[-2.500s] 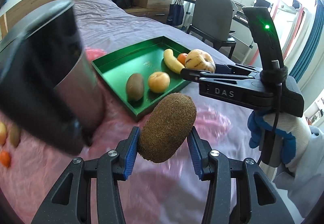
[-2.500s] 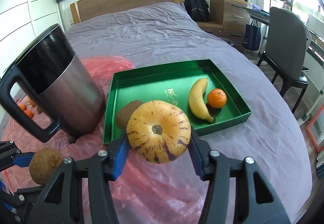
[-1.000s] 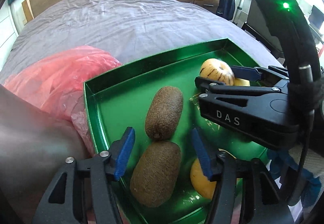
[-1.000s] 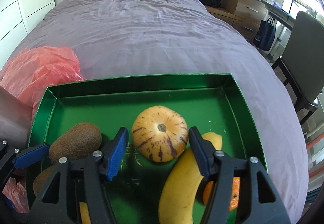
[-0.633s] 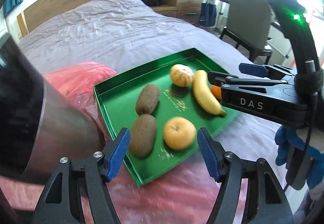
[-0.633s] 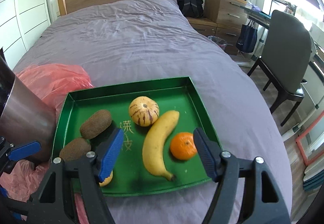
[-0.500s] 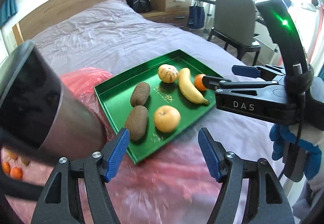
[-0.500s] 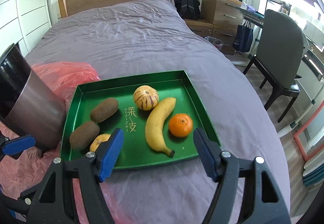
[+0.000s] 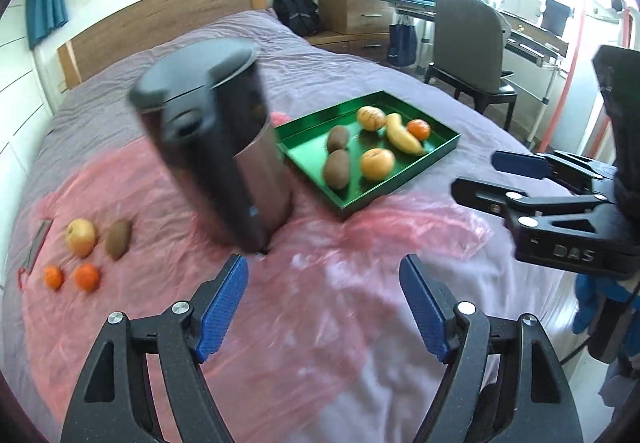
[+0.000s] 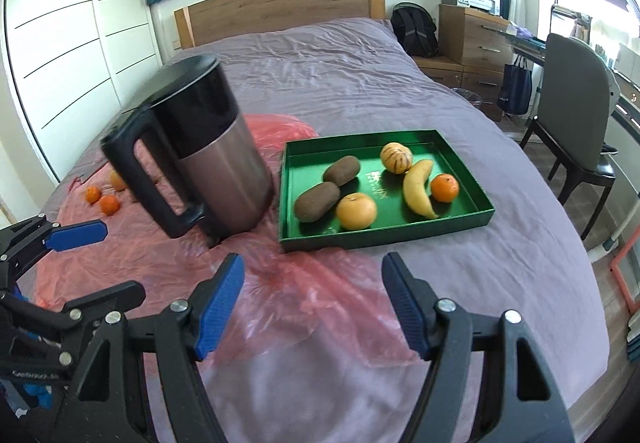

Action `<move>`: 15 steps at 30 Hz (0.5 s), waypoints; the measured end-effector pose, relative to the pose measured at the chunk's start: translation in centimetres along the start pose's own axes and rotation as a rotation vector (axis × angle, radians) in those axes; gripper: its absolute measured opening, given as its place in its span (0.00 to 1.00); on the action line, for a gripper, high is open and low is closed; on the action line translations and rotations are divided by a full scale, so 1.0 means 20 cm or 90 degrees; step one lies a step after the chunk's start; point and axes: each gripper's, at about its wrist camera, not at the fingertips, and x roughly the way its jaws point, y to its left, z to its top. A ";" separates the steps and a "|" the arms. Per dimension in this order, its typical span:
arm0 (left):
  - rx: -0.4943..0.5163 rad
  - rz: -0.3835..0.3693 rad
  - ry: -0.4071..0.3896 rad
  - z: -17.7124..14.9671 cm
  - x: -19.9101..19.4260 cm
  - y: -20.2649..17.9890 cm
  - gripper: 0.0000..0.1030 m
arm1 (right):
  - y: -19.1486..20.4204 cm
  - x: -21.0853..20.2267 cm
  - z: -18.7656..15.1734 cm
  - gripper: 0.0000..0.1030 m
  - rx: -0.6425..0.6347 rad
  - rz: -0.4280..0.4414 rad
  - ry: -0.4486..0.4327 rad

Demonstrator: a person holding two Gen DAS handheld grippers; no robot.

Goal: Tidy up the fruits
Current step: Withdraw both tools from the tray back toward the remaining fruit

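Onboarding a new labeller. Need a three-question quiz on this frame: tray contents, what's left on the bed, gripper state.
1. How many fruits lie in the green tray?
2. True or false: the kettle stands between the tray and the loose fruits on the pink plastic sheet.
3. Which describes the grippers? A) both hold fruit; B) neither holds anything; C) only the right holds fruit.

Key
1. Six: two kiwis, a striped melon, a banana, a small orange and a larger orange fruit.
2. True.
3. B. The left gripper is opening with nothing between its jaws; the right gripper is open and empty.
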 end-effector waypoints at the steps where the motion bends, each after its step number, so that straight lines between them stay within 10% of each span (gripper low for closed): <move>1: -0.004 0.007 -0.002 -0.03 -0.02 0.04 0.71 | 0.05 -0.01 -0.02 1.00 -0.006 0.005 0.002; 15: -0.137 0.116 0.000 -0.45 -0.20 0.75 0.71 | 0.83 0.06 -0.18 1.00 -0.128 0.120 0.059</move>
